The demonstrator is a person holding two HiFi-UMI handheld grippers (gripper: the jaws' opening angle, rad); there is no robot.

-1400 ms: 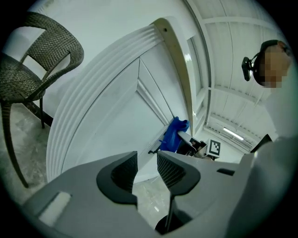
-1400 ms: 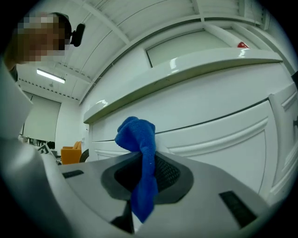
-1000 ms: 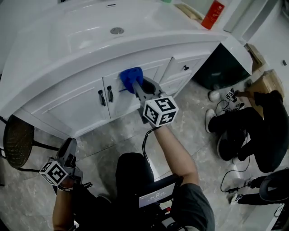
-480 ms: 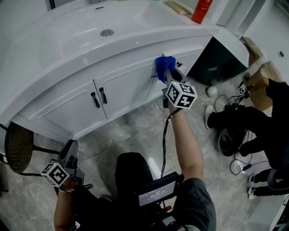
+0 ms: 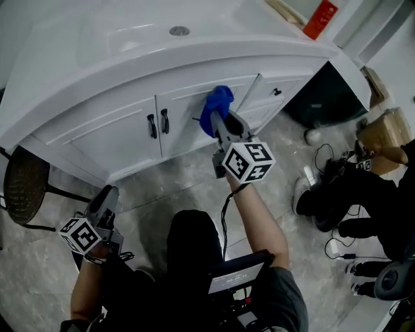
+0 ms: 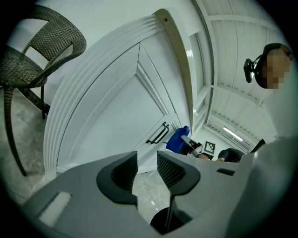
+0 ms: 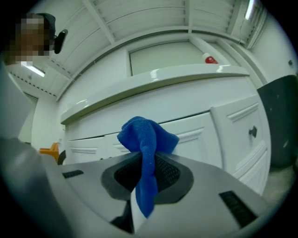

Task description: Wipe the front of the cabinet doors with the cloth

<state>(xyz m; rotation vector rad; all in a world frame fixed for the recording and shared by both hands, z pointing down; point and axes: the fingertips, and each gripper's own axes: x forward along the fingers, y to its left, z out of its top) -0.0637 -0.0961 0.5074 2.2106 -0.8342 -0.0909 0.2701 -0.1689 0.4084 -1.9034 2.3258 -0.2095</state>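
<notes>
A blue cloth (image 5: 217, 104) is pressed against the white cabinet door (image 5: 188, 120), to the right of the two black handles (image 5: 158, 123). My right gripper (image 5: 218, 118) is shut on it. In the right gripper view the cloth (image 7: 147, 137) bunches above the jaws and a tail hangs down between them, with the door front (image 7: 195, 135) close behind. My left gripper (image 5: 107, 198) hangs low at the left, off the cabinet. Its jaws (image 6: 146, 163) stand open with nothing between them. From there the cloth (image 6: 177, 140) shows beyond the handles (image 6: 158, 134).
A wicker chair (image 5: 24, 194) stands left of the cabinet. Drawers (image 5: 275, 92) lie right of the doors, beside a dark bin (image 5: 318, 97). A person (image 5: 353, 194) sits on the floor at right among cables (image 5: 337, 249). A red bottle (image 5: 320, 19) stands on the counter.
The right gripper swept the cloth rightward across the door front, then came back left toward the handles. The left gripper has stayed low at the left.
</notes>
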